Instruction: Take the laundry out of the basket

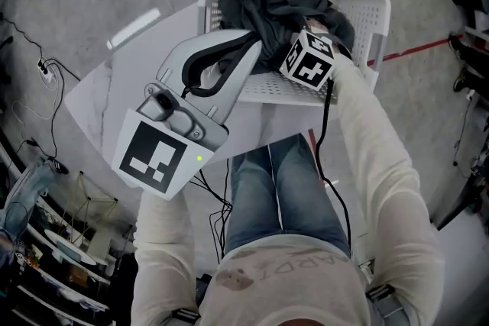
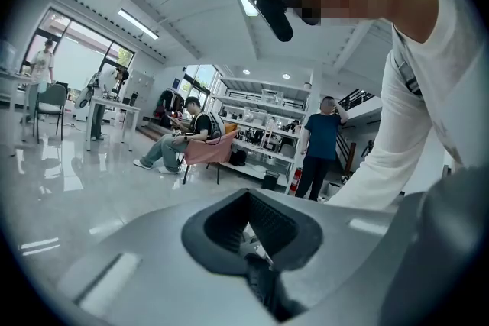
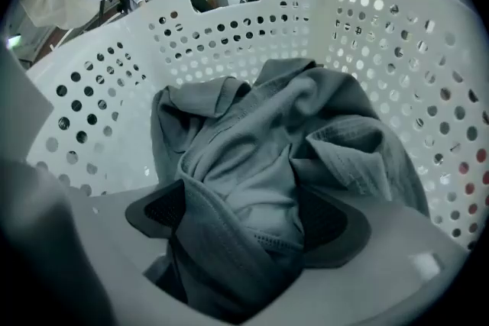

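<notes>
Item: dark grey garment (image 3: 260, 156), crumpled inside white perforated laundry basket (image 1: 367, 19); basket on white desk (image 1: 99, 99).
Right claw (image 3: 252, 217): inside basket, clamped on bunched fold of garment, cloth filling gap between pads.
Left claw (image 2: 248, 221): raised over near basket rim, pads together; dark scrap low in gap, cannot tell if cloth.

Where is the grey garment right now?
In the head view, the grey garment lies in the white basket at top centre, pinched by the right gripper.
</notes>
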Tool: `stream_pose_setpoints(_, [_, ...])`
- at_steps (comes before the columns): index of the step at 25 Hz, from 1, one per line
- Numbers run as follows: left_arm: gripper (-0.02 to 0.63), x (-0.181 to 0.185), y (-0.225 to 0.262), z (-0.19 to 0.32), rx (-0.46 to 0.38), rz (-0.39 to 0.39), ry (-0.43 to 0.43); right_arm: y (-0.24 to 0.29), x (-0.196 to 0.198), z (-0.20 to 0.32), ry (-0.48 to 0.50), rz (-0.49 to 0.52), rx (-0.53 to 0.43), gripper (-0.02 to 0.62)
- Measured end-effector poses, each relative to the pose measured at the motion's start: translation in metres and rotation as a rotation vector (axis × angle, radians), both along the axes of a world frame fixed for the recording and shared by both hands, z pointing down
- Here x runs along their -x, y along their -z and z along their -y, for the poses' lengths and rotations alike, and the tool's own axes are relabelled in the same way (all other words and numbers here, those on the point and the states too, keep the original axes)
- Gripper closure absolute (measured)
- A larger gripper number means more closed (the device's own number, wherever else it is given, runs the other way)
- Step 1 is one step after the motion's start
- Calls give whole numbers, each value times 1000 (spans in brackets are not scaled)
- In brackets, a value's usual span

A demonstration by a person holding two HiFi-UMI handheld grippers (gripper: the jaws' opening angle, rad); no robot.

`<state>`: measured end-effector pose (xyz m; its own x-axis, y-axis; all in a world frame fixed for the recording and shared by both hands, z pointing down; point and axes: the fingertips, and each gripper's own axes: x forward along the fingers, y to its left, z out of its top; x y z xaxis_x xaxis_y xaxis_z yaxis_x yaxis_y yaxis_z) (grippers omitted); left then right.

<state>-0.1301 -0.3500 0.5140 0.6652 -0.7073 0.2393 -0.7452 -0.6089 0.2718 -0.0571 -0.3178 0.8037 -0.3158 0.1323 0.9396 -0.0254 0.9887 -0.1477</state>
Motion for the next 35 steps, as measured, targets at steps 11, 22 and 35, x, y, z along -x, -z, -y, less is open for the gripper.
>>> stream_pose_setpoints(11, [606,4,-8,7,7,-13,12,-33,3,0,54,-33,-61,107])
stream_pose_setpoints(22, [606,5,-11,3,16,-4,21,-33,8,-8,23,-70,-58,387])
stream_pose_setpoints(35, [606,4,29,-6,-22,28,41,79,25,14,-188,204,-73,439])
